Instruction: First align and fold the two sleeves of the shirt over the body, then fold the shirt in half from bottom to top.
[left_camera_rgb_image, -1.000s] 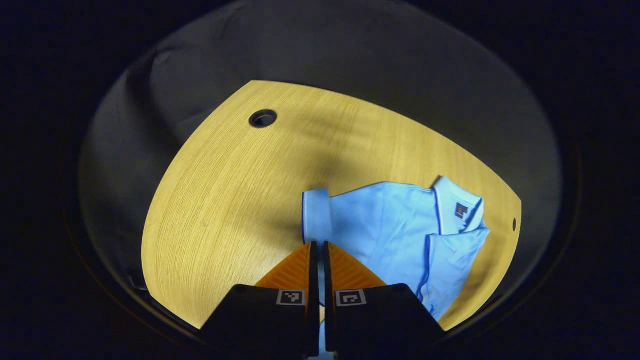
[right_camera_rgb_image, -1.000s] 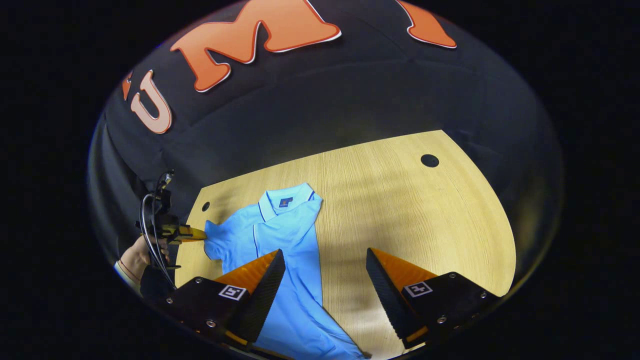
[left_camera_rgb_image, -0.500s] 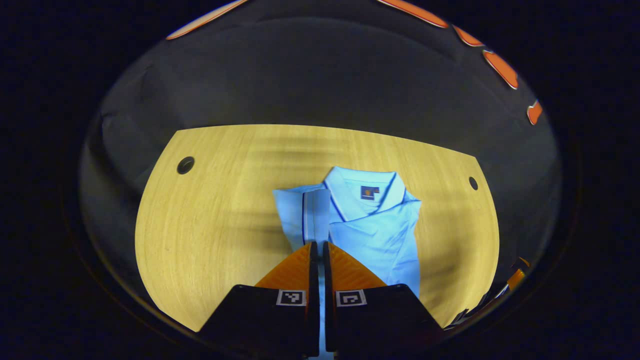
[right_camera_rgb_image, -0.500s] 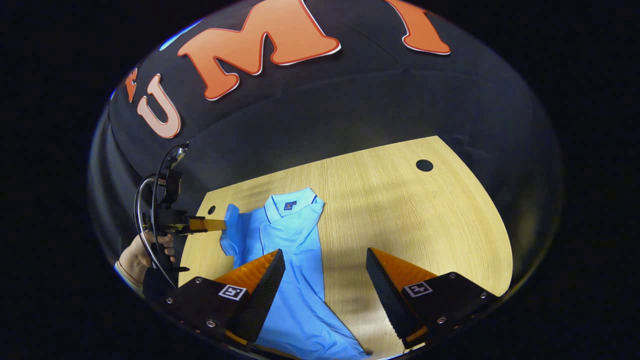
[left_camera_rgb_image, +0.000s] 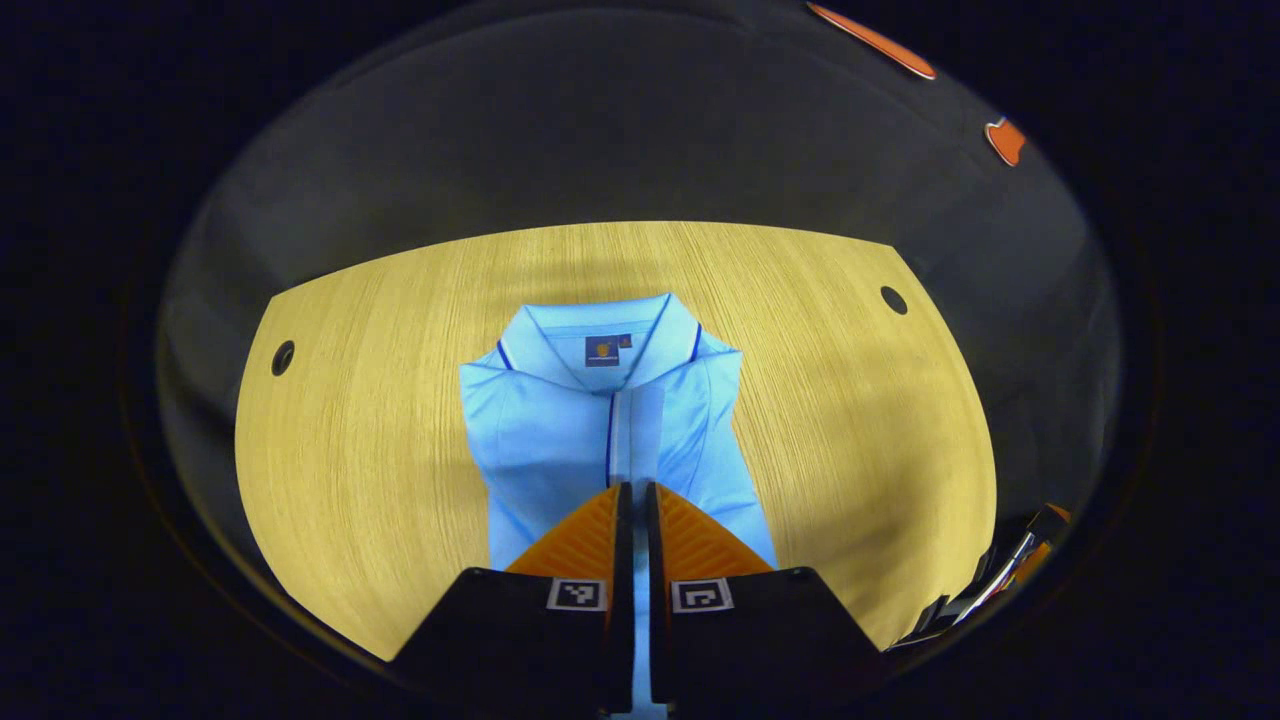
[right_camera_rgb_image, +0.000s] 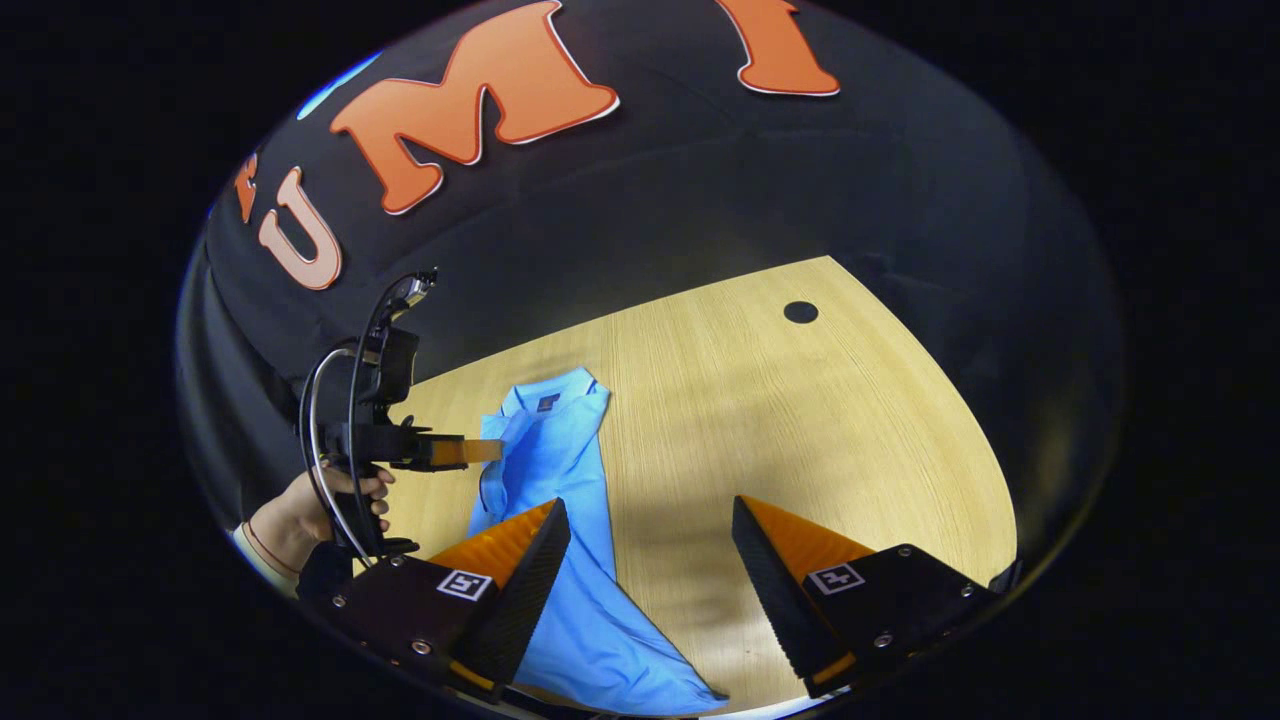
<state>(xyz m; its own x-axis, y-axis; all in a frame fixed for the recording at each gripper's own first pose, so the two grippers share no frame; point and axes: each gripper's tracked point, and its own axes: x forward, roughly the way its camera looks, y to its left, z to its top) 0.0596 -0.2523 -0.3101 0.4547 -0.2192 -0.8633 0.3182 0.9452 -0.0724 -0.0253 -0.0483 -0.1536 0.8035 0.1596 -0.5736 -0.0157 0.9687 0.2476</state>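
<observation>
Left gripper view first: I've got the light blue shirt (left_camera_rgb_image: 600, 430) lying on the wooden table (left_camera_rgb_image: 370, 440), collar at the far end, body running toward me; my landmark is the collar (left_camera_rgb_image: 600, 335); inside it sits a small dark neck label (left_camera_rgb_image: 601, 351) with an orange mark, too small for me to read; just behind the collar on this side, a sleeve (left_camera_rgb_image: 625, 435) with a dark piped edge is drawn over the middle of the body; the left gripper (left_camera_rgb_image: 633, 500) has its fingers pressed together with a strip of blue cloth running down between them, so I call it pinching the sleeve; off to the left of the collar there's a round hole (left_camera_rgb_image: 283, 357) in the tabletop, and another hole (left_camera_rgb_image: 893, 299) to the right of it; each finger carries a square black-and-white marker, no letters I can make out.

Right gripper view now: the shirt (right_camera_rgb_image: 575, 560) lies left of centre, collar (right_camera_rgb_image: 548, 395) farthest away, hem reaching the near table edge; the left gripper (right_camera_rgb_image: 480, 451) shows just left of the collar, held level by a hand (right_camera_rgb_image: 300, 515), its tip touching the raised sleeve fold; the right gripper (right_camera_rgb_image: 650, 525) hangs with fingers spread wide, one over the shirt's lower body, the other over bare table (right_camera_rgb_image: 820, 440); nothing between them.
</observation>
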